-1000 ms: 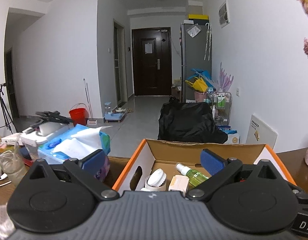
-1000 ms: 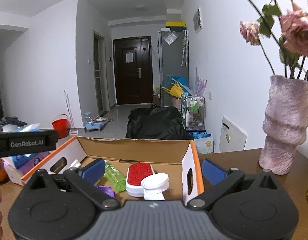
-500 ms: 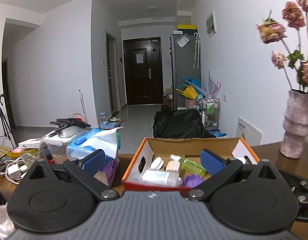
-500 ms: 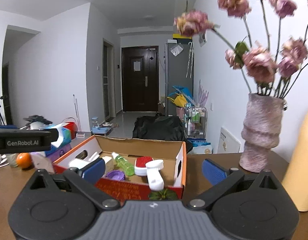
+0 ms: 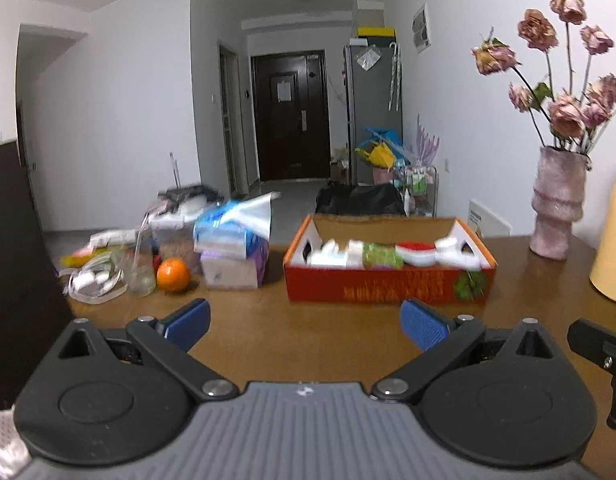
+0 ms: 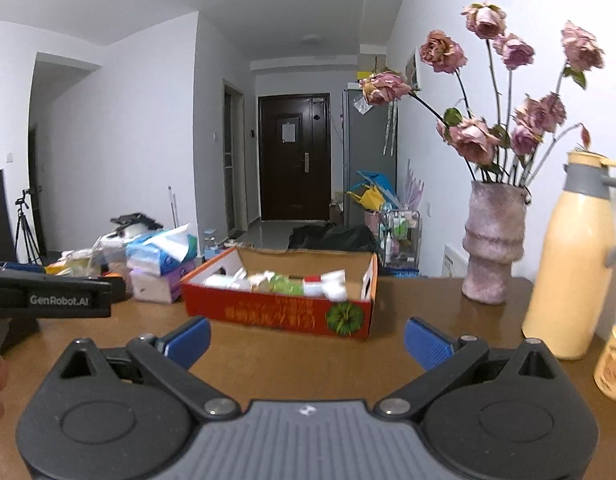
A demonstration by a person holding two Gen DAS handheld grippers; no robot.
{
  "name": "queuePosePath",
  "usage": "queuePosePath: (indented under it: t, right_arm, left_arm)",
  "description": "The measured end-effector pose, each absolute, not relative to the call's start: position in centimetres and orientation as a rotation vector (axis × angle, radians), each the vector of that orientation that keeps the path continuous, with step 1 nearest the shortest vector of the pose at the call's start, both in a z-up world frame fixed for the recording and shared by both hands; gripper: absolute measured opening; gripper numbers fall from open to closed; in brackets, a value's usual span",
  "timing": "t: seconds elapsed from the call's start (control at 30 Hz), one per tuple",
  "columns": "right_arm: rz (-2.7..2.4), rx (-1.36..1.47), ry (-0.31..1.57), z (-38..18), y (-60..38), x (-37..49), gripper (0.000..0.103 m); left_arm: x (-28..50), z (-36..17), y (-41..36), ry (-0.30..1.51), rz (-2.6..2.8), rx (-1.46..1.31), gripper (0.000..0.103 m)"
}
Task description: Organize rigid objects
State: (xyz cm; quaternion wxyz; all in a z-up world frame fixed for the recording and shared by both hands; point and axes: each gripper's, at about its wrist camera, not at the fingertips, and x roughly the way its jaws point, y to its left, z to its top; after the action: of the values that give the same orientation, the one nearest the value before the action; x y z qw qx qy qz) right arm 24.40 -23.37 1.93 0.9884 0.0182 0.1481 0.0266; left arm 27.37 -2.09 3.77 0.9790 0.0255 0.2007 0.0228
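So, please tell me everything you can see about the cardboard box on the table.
The box is a shallow, open-topped cardboard tray, red-orange outside with yellow print and a green round picture at its front right corner, plain brown inside. Its short end walls are white with an oval handle hole in each. It rests flat on the brown table, holding blurred white, green and red items. Tissue packs stand at its left, whether touching is unclear; a pink vase stands apart on its right. No jaws touch it.
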Motion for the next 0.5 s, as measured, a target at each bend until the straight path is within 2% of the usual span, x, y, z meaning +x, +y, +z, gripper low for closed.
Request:
queuePosePath:
  t: [0.2, 0.5]
  right_arm:
    - [0.04, 0.037, 0.334, 0.5, -23.4, 18.9, 0.103]
    - [0.032, 0.047, 0.35, -0.3, -23.4, 14.3, 0.103]
  left_arm:
    - [21.5, 1.8, -1.5, 0.481, 0.045, 0.046, 0.103]
    - [16.2, 1.3, -1.4, 0.482, 0.032, 0.049, 0.103]
